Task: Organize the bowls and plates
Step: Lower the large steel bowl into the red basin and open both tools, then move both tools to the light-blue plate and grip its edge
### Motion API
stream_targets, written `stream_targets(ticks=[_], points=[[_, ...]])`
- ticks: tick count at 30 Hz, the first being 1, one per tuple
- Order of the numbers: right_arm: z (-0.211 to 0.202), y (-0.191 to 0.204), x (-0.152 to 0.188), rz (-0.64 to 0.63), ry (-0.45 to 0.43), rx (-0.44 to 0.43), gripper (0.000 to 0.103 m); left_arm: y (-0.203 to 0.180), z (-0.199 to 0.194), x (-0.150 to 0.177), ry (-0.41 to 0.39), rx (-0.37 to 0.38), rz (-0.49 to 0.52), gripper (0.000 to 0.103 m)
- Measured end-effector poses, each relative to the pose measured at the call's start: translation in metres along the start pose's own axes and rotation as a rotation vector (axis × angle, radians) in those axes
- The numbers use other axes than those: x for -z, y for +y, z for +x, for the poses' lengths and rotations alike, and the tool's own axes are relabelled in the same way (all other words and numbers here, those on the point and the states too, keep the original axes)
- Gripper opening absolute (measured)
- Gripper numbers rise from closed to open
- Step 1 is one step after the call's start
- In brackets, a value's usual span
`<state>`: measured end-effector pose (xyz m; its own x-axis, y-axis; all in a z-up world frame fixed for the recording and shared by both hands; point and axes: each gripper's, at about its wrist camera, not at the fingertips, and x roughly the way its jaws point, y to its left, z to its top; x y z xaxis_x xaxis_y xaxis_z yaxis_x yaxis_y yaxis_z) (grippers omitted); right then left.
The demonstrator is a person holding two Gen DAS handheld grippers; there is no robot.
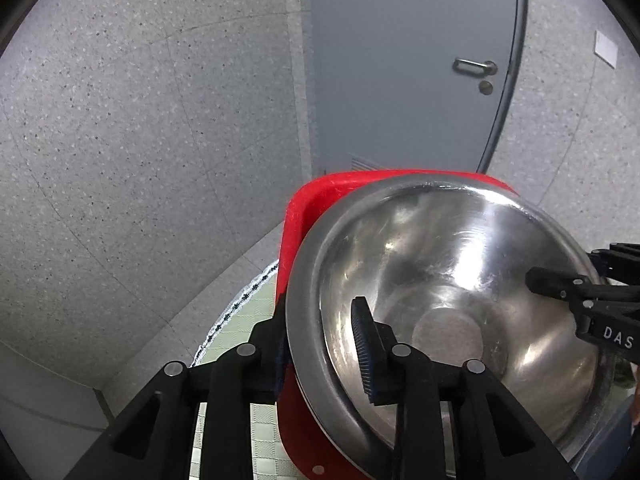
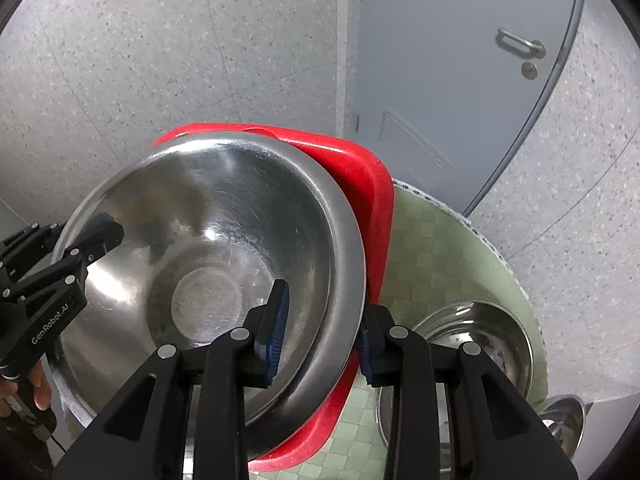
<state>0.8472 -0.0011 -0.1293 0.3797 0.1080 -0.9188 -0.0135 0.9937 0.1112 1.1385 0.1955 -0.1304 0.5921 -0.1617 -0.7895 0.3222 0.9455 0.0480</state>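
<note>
A large steel bowl lies in a red plastic tray. My left gripper straddles their left edge, one pad inside the bowl and one outside the tray. My right gripper straddles the opposite edge the same way. On both grippers the inner pad stands slightly off the bowl wall, so both look open around the rim. Whether the tray rests on the table, I cannot tell.
Below lies a round table with a green checked cloth. On it, right of the tray, stand a second steel bowl and a smaller one. A grey door and speckled walls stand behind. A hand holds the left gripper.
</note>
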Motion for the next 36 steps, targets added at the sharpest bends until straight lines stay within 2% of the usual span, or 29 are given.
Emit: stream_targets(ticks=[2, 4, 8, 14, 16, 20, 26, 31, 36], points=[[0.001, 0.0, 0.001, -0.004, -0.001, -0.009, 0.04, -0.005, -0.003, 0.007, 0.001, 0.003, 0.012, 0.032], [-0.001, 0.001, 0.003, -0.002, -0.005, -0.032, 0.049, -0.014, -0.001, 0.009, 0.002, -0.007, 0.03, 0.047], [-0.006, 0.008, 0.004, -0.02, -0.01, -0.055, 0.064, -0.026, -0.012, 0.019, -0.009, -0.012, 0.068, 0.054], [-0.017, 0.006, 0.01, 0.005, -0.025, -0.098, 0.075, -0.043, -0.036, 0.029, -0.055, -0.032, 0.065, 0.071], [-0.024, 0.001, 0.014, 0.024, -0.04, -0.118, 0.076, -0.049, -0.05, 0.037, -0.077, -0.04, 0.051, 0.077], [-0.05, -0.017, 0.025, 0.056, -0.097, -0.152, 0.076, -0.063, -0.085, 0.054, -0.121, -0.023, 0.025, 0.084], [-0.111, -0.057, 0.064, 0.102, -0.2, -0.148, 0.077, -0.098, -0.138, 0.086, -0.18, 0.046, 0.03, 0.094], [-0.15, -0.09, 0.118, 0.143, -0.227, -0.134, 0.079, -0.137, -0.16, 0.122, -0.137, 0.14, 0.072, 0.097], [-0.165, -0.119, 0.18, 0.194, -0.215, -0.13, 0.079, -0.176, -0.158, 0.156, -0.045, 0.175, 0.11, 0.097]])
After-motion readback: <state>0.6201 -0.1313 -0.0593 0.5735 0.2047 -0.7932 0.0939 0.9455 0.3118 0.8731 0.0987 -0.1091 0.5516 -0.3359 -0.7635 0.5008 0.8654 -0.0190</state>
